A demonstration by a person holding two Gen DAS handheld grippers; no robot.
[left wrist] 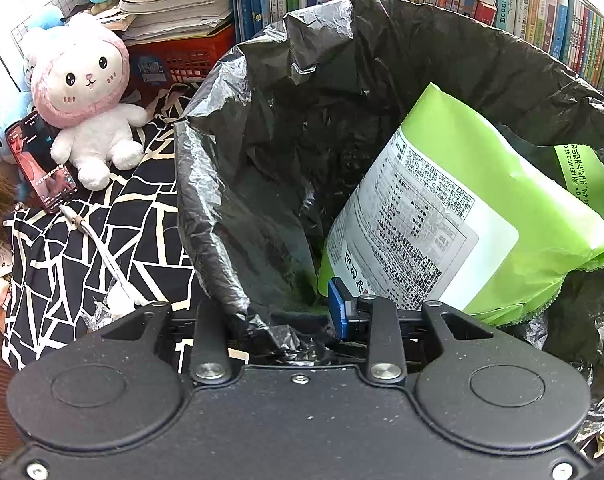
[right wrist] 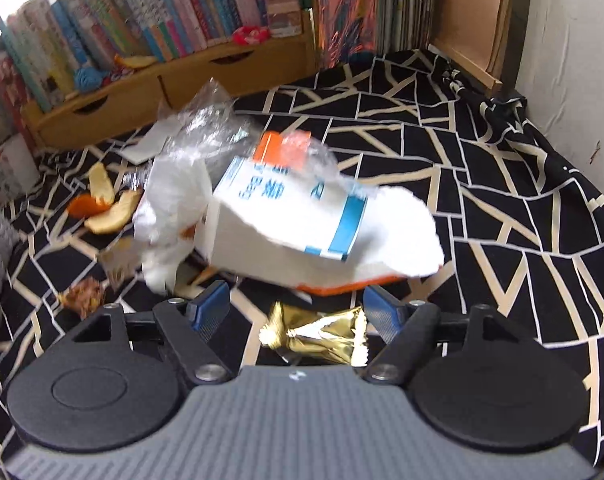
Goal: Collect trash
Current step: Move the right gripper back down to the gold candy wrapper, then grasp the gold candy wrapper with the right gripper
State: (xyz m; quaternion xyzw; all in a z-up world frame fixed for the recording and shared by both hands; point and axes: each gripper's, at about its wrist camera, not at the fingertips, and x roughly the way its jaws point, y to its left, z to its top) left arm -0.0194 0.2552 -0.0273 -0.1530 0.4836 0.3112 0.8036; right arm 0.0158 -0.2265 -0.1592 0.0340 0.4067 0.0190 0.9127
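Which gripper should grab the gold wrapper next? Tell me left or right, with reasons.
Right. The right gripper is open with the gold wrapper lying between its fingers on the patterned cloth. The left gripper is shut on the black trash bag rim, holding it open.

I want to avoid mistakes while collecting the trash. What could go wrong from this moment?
1. The right gripper is open around the gold wrapper, but the torn white carton lies just beyond; the fingers may snag it too.
2. The left gripper is shut on only a small fold of the black bag; the thin plastic might slip or tear.
3. The green packet leans over the bag's rim and could fall out.
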